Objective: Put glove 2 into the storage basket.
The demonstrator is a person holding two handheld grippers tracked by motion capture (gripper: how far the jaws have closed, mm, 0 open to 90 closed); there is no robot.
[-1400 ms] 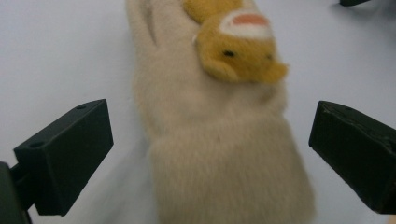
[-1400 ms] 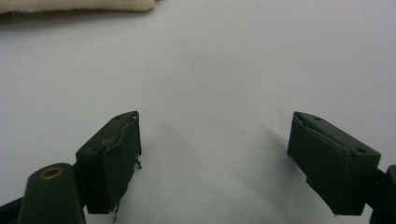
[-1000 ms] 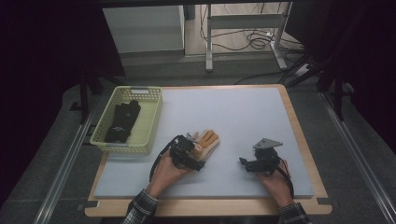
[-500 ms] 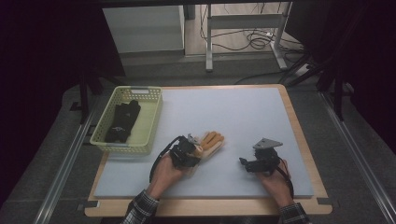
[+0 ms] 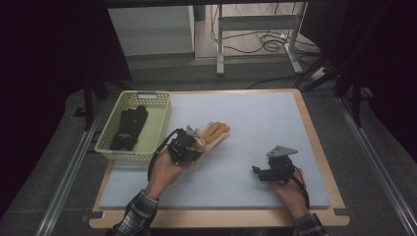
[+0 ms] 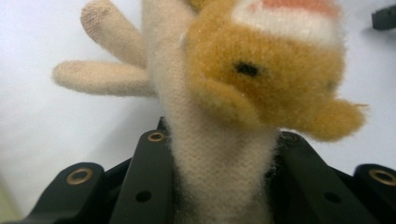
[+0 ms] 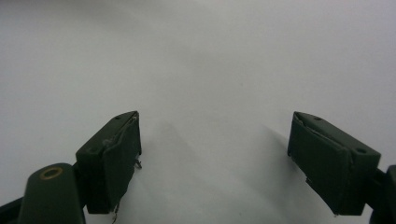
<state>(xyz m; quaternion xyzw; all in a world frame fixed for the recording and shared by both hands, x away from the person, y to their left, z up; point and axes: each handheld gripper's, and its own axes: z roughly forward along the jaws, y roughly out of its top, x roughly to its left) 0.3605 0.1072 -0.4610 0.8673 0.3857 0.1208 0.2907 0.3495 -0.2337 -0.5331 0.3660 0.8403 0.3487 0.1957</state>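
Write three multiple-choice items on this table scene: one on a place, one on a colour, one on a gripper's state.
1. Where does the black glove lie?
A. in the pale green plastic basket
B. on the grey mat
C. on the floor

2. What colour is the fuzzy glove in the left hand-held gripper?
A. blue
B. tan and cream
C. black

3. How do the jaws of the right hand-held gripper stand?
A. shut on a glove
B. apart, nothing between
C. shut on the basket

Answers: A, high view shows it inside the basket; B, left gripper view shows the fleece; B, bare mat between the jaws.
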